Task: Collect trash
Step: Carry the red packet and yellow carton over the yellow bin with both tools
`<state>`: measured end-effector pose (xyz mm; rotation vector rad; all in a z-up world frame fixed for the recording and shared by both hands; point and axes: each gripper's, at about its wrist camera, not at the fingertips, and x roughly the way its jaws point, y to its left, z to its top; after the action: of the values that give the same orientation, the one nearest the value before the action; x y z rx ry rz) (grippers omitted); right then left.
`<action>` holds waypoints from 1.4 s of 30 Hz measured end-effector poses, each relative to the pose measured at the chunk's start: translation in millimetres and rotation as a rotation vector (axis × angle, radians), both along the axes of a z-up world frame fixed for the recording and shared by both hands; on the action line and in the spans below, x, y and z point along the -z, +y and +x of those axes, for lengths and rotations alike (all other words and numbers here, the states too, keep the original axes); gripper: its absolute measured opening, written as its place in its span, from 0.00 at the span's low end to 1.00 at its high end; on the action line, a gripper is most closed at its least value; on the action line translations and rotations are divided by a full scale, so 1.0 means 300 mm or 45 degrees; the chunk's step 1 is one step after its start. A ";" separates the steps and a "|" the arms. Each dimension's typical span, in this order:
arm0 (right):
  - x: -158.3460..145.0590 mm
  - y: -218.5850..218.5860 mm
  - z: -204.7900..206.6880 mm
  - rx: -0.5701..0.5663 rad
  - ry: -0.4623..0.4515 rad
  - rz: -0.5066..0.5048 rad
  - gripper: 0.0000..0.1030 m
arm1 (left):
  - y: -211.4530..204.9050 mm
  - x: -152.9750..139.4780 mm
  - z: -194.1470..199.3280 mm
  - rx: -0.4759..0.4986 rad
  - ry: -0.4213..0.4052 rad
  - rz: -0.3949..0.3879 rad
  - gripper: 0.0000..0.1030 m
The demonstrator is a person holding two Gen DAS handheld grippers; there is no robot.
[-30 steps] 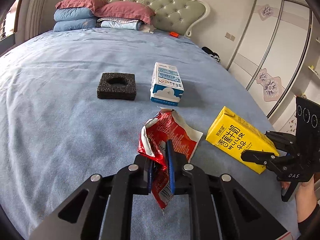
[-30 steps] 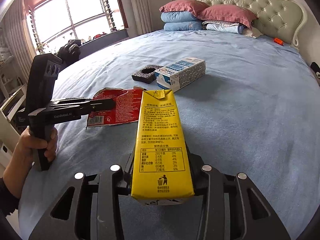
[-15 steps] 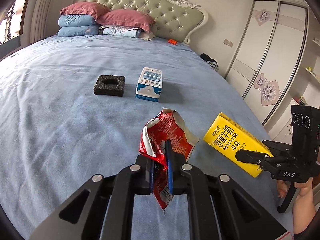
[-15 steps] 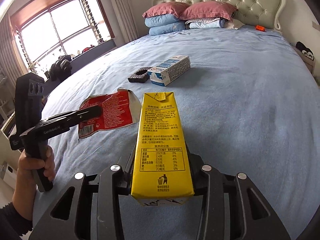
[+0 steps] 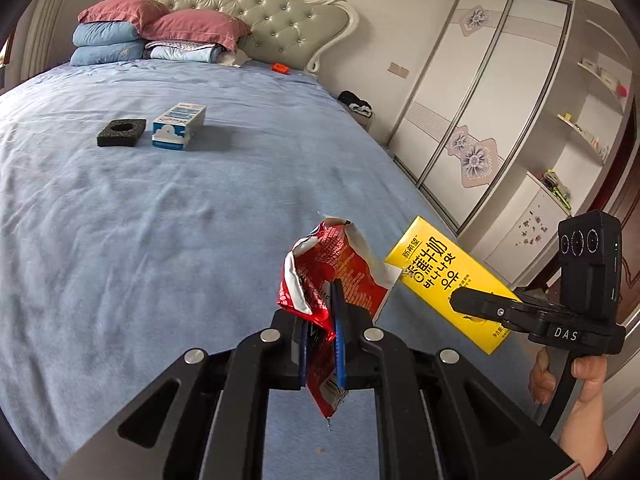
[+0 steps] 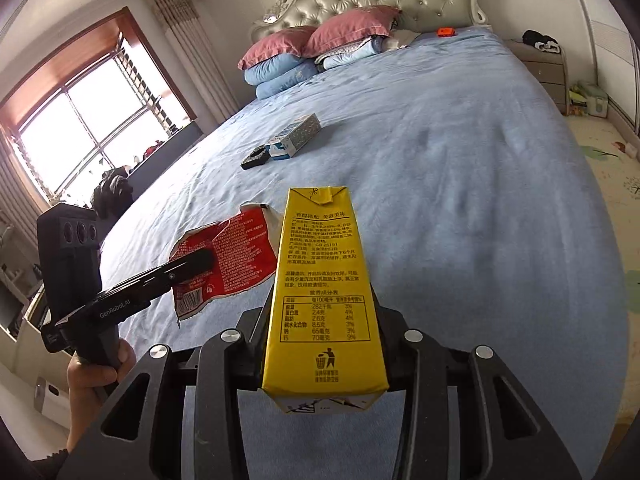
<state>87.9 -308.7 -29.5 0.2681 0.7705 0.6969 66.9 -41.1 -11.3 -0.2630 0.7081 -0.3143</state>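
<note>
My left gripper (image 5: 322,336) is shut on a crumpled red snack wrapper (image 5: 340,272), held above the blue bed (image 5: 140,220). The yellow milk carton (image 6: 322,292) is clamped lengthwise in my right gripper (image 6: 322,344), which is shut on its sides. From the left wrist view the yellow carton (image 5: 444,280) hangs to the right in the other gripper (image 5: 480,308). The right wrist view shows the red wrapper (image 6: 228,256) at left in the left gripper (image 6: 192,264). A white-and-blue carton (image 5: 178,126) and a black foam square (image 5: 121,132) lie far back on the bed.
Stacked pillows (image 5: 156,36) and a tufted headboard (image 5: 260,12) close off the far end. A small orange object (image 5: 280,67) lies near the headboard. A wardrobe (image 5: 488,120) stands right of the bed, a window (image 6: 92,120) left. A patterned floor mat (image 6: 608,184) lies beside the bed.
Both grippers pulled back from the bed's middle with their loads; the white carton and foam square now look farther away. The right wrist view has rolled, tilting the room.
</note>
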 end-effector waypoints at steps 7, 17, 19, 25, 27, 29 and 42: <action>0.002 -0.308 -0.190 0.161 -0.064 0.077 0.37 | -0.281 0.001 -0.072 0.173 0.018 0.030 0.10; 0.072 -0.767 -0.431 0.446 -0.057 0.101 0.37 | -0.776 0.045 -0.061 0.474 0.113 0.039 0.10; 0.093 -0.853 -0.474 0.507 -0.046 0.097 0.37 | -0.880 0.061 -0.059 0.534 0.140 0.038 0.10; 0.208 -1.082 -0.580 0.722 0.046 0.080 0.37 | -1.161 0.108 -0.067 0.710 0.214 -0.010 0.10; 0.255 -1.138 -0.610 0.773 0.079 0.090 0.37 | -1.254 0.128 -0.081 0.765 0.234 0.012 0.10; 0.310 -1.193 -0.648 0.822 0.116 0.097 0.37 | -1.347 0.152 -0.091 0.816 0.270 0.031 0.10; 0.634 -1.324 -0.709 0.981 0.362 0.025 0.37 | -1.690 0.451 -0.032 0.884 0.544 0.263 0.10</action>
<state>-124.9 -705.8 -219.7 0.6479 0.8484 -0.0664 57.3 -548.1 -146.5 0.1318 1.2410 -0.8543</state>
